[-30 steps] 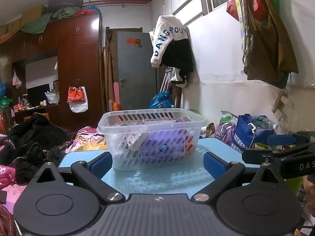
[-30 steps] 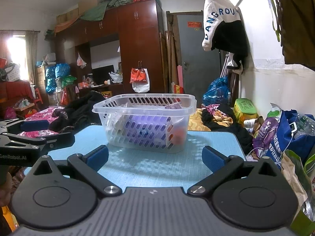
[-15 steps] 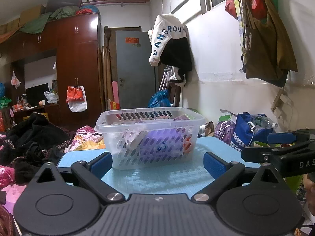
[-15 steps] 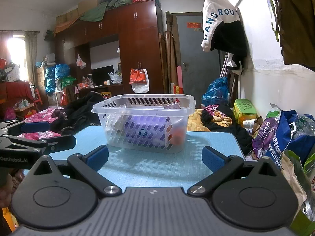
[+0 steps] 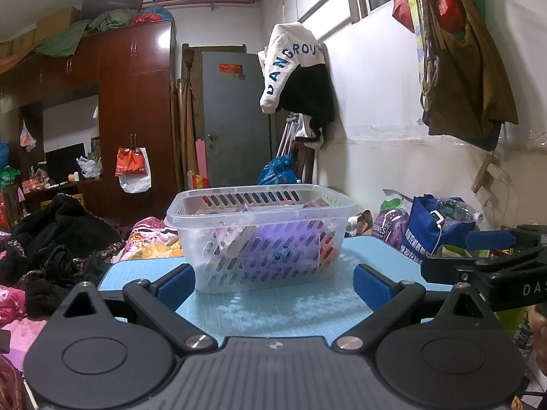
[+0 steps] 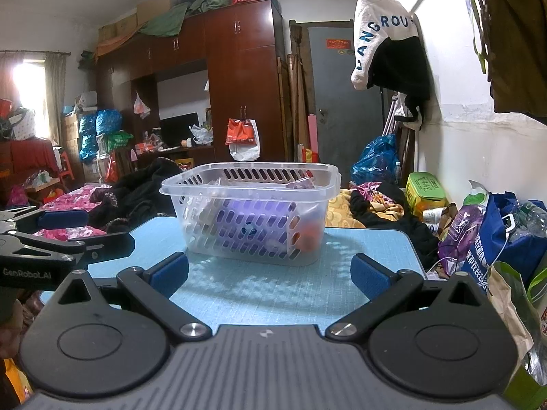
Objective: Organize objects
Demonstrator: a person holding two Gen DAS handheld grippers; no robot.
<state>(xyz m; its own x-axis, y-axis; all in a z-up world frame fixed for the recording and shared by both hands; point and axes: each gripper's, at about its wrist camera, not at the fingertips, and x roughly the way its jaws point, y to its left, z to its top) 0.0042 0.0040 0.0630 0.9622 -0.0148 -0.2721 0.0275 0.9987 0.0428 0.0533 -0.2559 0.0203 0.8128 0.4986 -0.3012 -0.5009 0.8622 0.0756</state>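
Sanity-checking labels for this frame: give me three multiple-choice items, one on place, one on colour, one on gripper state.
1. Where does the basket stand?
A. on the blue table
B. on the floor
C. on the wardrobe

2. What colour are the fingertips of the right gripper?
A. red
B. blue
C. white

3. How is the left gripper set?
A. shut on the basket
B. shut on nothing
C. open, holding nothing

Key: 1 A, the basket's base rests on the mat. 2 B, both pads are blue. 3 C, its fingers stand wide apart with bare table between.
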